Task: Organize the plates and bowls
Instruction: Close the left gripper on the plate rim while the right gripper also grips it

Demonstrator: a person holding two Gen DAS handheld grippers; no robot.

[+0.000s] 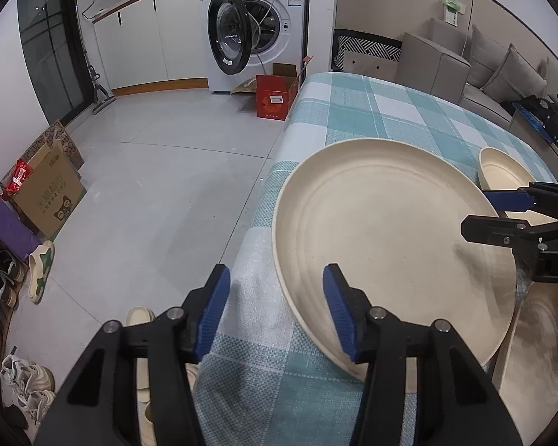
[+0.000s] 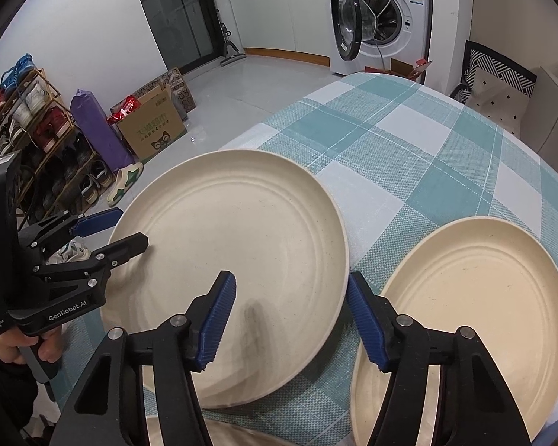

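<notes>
A large cream plate (image 1: 390,238) (image 2: 238,260) lies on the checked tablecloth (image 1: 372,111) (image 2: 409,141), close to the table's left edge. My left gripper (image 1: 277,308) (image 2: 119,228) straddles its left rim, one finger over the plate and one outside. The pads stand apart from the rim, so it is open. My right gripper (image 2: 292,316) (image 1: 483,215) straddles the opposite rim the same way, also open. A second cream plate (image 2: 476,297) (image 1: 502,171) rests just right of the large one. Part of a third cream dish (image 1: 532,353) (image 2: 175,431) shows at the near edge.
The table drops off to a grey tiled floor on the left. A washing machine (image 1: 256,26) with its door open stands at the back, with a red box (image 1: 275,96) beside the table. Cardboard boxes (image 2: 152,122) and a shoe rack (image 2: 29,130) line the wall. A sofa (image 1: 476,74) lies beyond the table.
</notes>
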